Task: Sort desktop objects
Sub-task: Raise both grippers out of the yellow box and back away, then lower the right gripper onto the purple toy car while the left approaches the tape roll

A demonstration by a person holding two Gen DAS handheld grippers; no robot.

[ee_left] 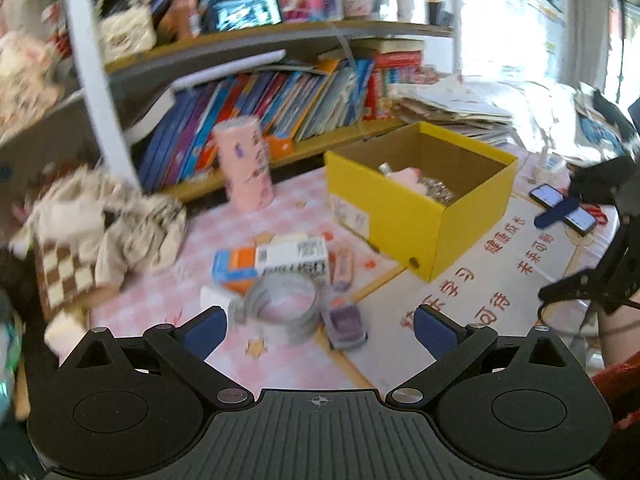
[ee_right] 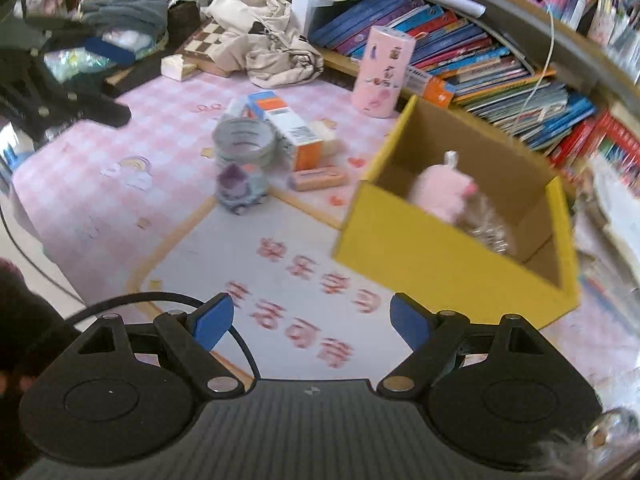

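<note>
Landmark: yellow box (ee_right: 440, 264).
Left gripper (ee_left: 320, 330), right gripper (ee_right: 312, 322): jaws spread wide, nothing between, both over desk mat (ee_right: 248, 280).
Purple toy car (ee_right: 240, 188) near box's left side.
Grey tape roll (ee_right: 245, 142) just behind car.
Orange-white carton (ee_right: 292, 128) touching roll.
Pink plush (ee_right: 440, 194) inside box.
Pink canister (ee_right: 382, 72) upright beyond box's far corner.

Both grippers are matte black, the left gripper (ee_left: 320, 326) and right gripper (ee_right: 311, 322) alike: ribbed base, round discs, silver screws, blue finger pads (ee_right: 212, 322) (a black cable loops beside the right). A dark red sleeve (ee_left: 618, 384) shows.
</note>
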